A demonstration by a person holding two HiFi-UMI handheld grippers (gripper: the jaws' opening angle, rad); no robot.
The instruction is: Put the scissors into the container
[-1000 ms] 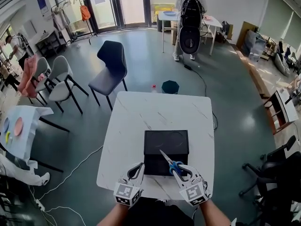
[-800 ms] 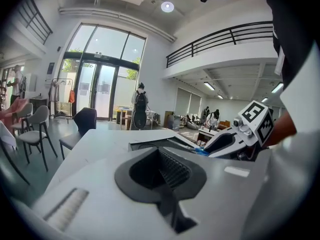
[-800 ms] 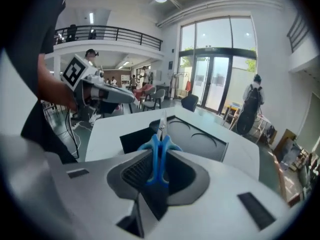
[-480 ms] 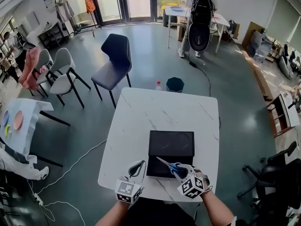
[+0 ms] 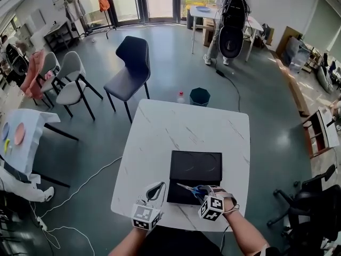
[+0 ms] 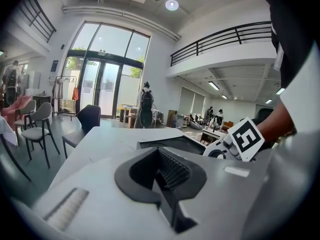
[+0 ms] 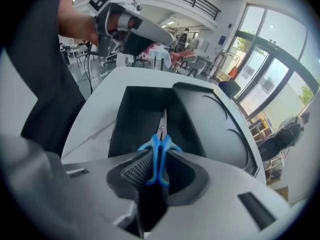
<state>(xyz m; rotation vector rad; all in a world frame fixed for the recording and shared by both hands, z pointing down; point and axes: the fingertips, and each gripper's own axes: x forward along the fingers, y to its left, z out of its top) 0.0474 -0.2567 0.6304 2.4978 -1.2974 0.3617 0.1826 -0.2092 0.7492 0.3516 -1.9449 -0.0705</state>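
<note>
Scissors (image 7: 159, 153) in right gripper (image 5: 204, 194) fingers | above black container (image 5: 195, 167) | left gripper (image 5: 154, 191) fingers closed, alongside

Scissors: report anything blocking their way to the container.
Nothing visible does. The scissors, clamped in the right gripper, point at the black container with only air between. The left gripper sits off to the side. I cannot tell whether the container is open.

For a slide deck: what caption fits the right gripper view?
Right gripper clamps blue-handled scissors, blades pointing out over the black container.
</note>
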